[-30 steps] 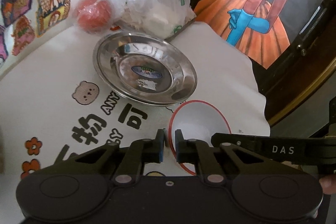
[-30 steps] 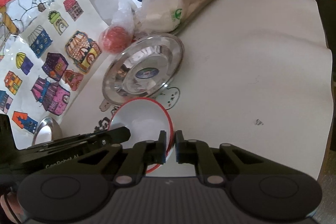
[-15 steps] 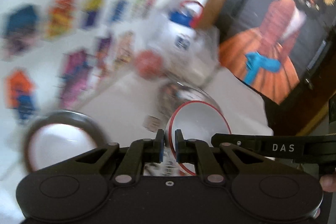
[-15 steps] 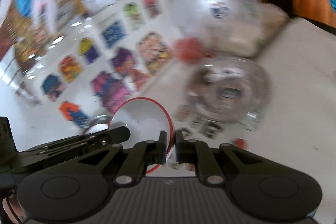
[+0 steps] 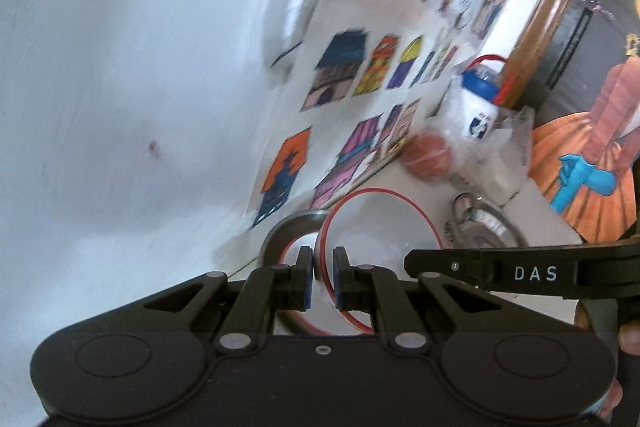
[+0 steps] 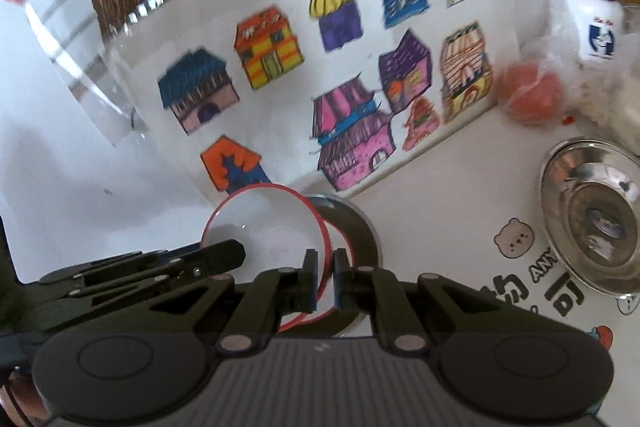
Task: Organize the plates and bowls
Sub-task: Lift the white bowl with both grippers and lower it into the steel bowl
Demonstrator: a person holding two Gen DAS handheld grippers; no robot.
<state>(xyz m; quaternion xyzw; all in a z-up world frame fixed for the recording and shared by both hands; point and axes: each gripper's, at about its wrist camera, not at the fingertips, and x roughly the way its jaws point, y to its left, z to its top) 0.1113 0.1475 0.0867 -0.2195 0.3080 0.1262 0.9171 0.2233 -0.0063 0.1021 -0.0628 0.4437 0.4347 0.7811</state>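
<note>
Both grippers are shut on the rim of a white bowl with a red rim (image 5: pixel 376 239) (image 6: pixel 268 227). My left gripper (image 5: pixel 319 279) pinches its left edge and my right gripper (image 6: pixel 325 279) pinches its right edge. The bowl hangs just over a steel bowl (image 5: pixel 292 233) (image 6: pixel 356 223) with a white inside and another red rim in it, by the wall. A steel plate (image 6: pixel 592 211) (image 5: pixel 484 227) lies on the table to the right.
A wall sheet with coloured house drawings (image 6: pixel 340 67) stands behind the bowls. A red ball in plastic (image 6: pixel 528 95), a white bottle with a blue lid (image 6: pixel 596 11) and plastic bags sit at the back right. The white tablecloth (image 6: pixel 460 211) has printed characters.
Both grippers carried the red-rimmed bowl left, away from the steel plate, to above the steel bowl by the wall. The views swung left and tilted.
</note>
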